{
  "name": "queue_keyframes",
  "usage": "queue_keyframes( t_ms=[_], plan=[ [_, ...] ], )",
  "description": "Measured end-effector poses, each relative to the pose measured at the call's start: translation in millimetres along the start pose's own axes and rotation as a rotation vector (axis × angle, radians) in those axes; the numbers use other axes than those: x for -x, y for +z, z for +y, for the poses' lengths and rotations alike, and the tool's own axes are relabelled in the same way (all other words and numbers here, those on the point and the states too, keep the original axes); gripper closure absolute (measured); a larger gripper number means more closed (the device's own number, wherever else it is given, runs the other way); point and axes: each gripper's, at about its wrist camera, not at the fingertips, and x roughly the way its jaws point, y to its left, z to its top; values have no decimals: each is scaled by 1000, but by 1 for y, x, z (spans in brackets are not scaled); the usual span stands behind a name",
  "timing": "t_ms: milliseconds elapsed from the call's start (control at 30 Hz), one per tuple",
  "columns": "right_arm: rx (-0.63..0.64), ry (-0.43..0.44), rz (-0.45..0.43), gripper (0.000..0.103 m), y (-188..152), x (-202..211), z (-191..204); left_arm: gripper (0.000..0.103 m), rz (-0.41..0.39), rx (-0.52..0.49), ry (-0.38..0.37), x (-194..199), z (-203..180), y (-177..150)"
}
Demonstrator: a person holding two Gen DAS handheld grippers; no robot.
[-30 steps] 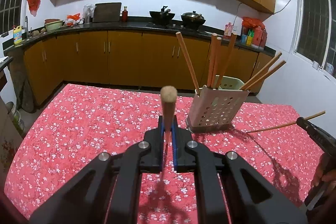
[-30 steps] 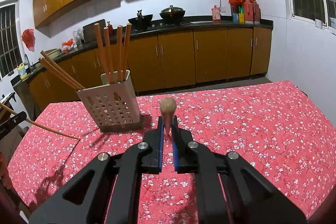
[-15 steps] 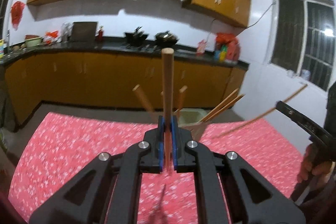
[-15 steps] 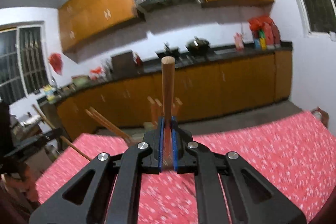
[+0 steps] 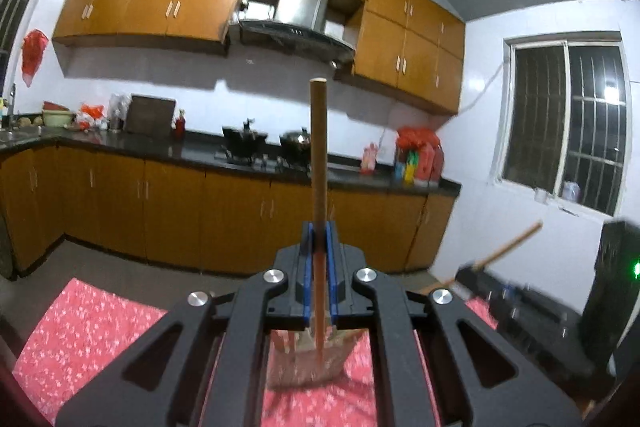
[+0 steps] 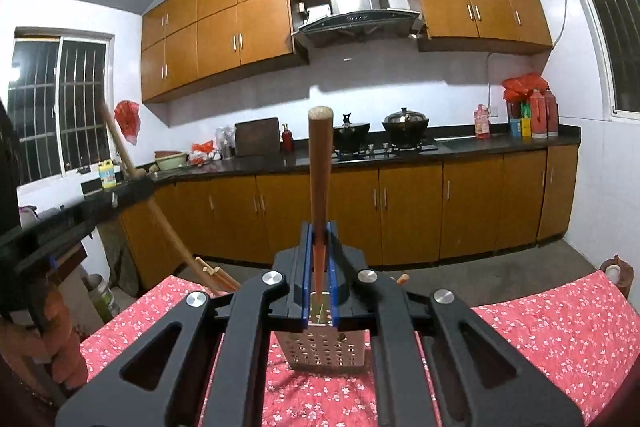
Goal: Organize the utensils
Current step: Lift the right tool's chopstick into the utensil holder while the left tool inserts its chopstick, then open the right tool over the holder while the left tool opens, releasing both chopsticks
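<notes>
Two grippers are ours, each clenched on one wooden chopstick. On the left, our left gripper (image 5: 319,239) pinches its chopstick (image 5: 319,151) upright between the blue pads (image 5: 306,267), the shaft rising above the jaws and running down between them toward the blurred holder (image 5: 308,359) on the red flowered tablecloth (image 5: 92,323). To the right, our right gripper (image 6: 319,239) grips its own chopstick (image 6: 320,167) the same way, tip down over the perforated utensil holder (image 6: 326,351), which stands directly below the jaws. At least three more chopstick ends (image 6: 216,273) lean out of that holder. We can read no writing anywhere.
</notes>
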Motion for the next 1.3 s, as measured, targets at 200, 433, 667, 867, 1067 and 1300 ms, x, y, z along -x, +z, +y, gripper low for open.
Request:
queue_keyframes(
  t_ms=[200,433,667,867,1067,1300],
  plan=[
    [-9,-11,54,95,-1,-22,-3,96,-61,-4,60,-23,-8,1],
    [6,-21,109,95,-10,-45,1,96,-28,-37,100,-59,-11,-21],
    [3,-27,143,95,-17,-60,2,96,22,-29,91,-81,2,-40],
    [-19,-25,182,94,-22,-67,-2,92,69,-15,79,-93,11,-51],
    [-39,-31,148,77,-15,-56,-6,75,36,3,78,-76,19,-44],
    [-49,-38,71,56,-5,-22,-9,48,-2,44,95,-38,35,-33]
  ],
)
